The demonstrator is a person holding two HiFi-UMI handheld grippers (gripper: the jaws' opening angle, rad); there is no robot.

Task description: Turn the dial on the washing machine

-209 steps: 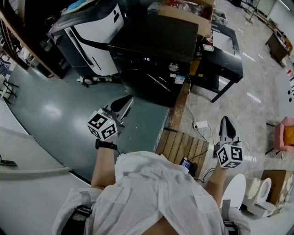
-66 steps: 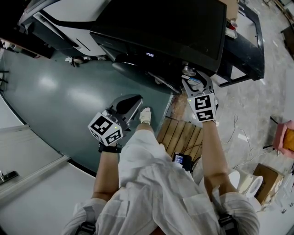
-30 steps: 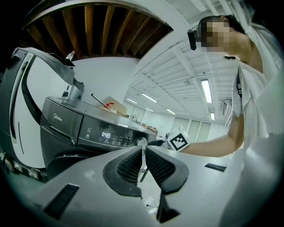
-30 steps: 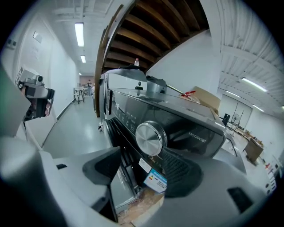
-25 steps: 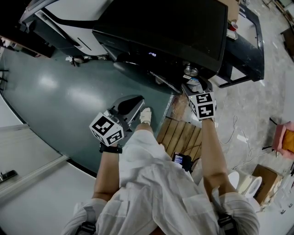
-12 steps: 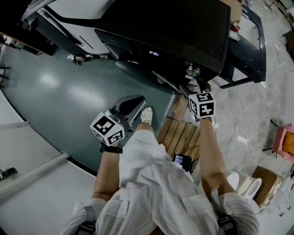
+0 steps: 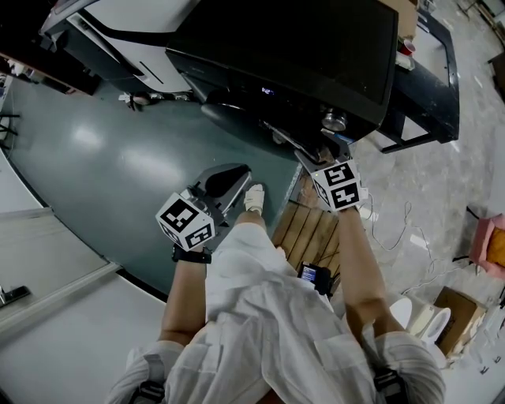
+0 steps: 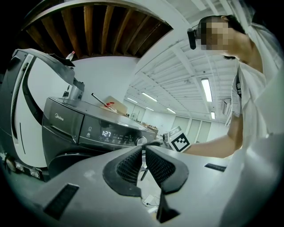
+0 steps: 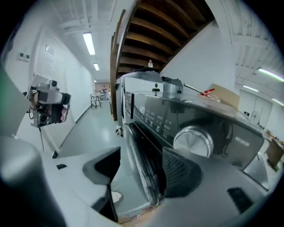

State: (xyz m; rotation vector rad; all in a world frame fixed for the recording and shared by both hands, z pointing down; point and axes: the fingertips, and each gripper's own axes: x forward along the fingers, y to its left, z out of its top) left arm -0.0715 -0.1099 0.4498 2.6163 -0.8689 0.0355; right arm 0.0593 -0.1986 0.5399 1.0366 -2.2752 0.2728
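Note:
The black washing machine (image 7: 300,47) stands at the top of the head view, its silver dial (image 7: 334,121) on the front panel's right end. My right gripper (image 7: 317,155) hangs just below the dial, apart from it. In the right gripper view its jaws (image 9: 142,170) stand open around empty air, with the dial (image 9: 194,142) above the right finger (image 9: 179,170) and the door rim between the fingers. My left gripper (image 7: 225,181) is held low over the green floor, away from the machine. Its pads (image 8: 128,166) are nearly together with nothing in them. The lit display (image 8: 106,133) and the dial (image 8: 141,141) lie beyond.
A white appliance (image 7: 134,24) stands left of the washer and a black table (image 7: 430,87) to its right. A wooden pallet (image 7: 312,237) lies under the person's feet, with a white cable (image 7: 387,233) on the stone floor. A camera rig (image 9: 49,106) stands far left.
My right gripper has drawn back a little from the dial, down and to the left, and has rolled, so its marker cube sits tilted. The left gripper has stayed in place.

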